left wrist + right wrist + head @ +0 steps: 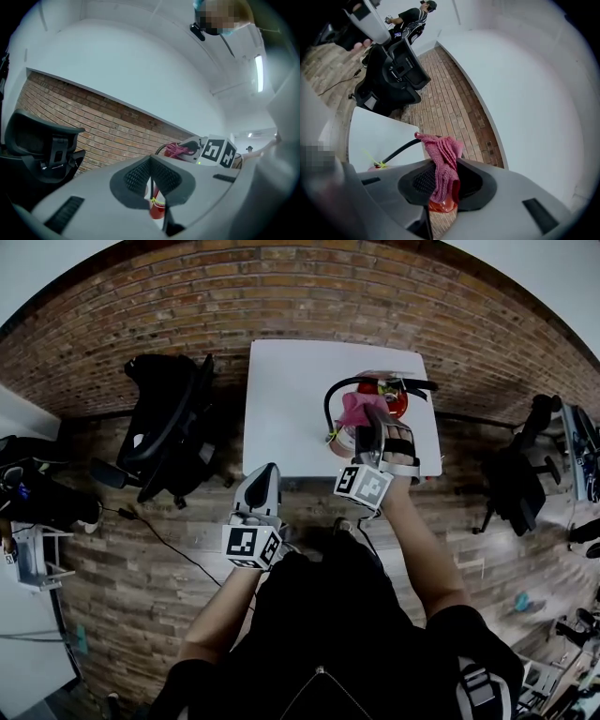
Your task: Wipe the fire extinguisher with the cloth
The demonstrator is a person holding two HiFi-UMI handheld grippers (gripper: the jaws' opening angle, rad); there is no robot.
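Observation:
A red fire extinguisher (392,401) with a black hose stands on the white table (291,409), toward its right side. My right gripper (367,427) is shut on a pink cloth (359,409) and holds it against the extinguisher's top. In the right gripper view the pink cloth (440,171) hangs pinched between the jaws, with the red extinguisher (440,205) just beneath. My left gripper (264,486) hovers off the table's near edge, shut and holding nothing. Through its narrow slit in the left gripper view the red extinguisher (157,208) shows.
A black office chair (169,423) stands left of the table against the brick wall (300,287). Another black chair (520,474) sits to the right. A cable (159,540) runs over the wooden floor. A white shelf (33,559) is at far left.

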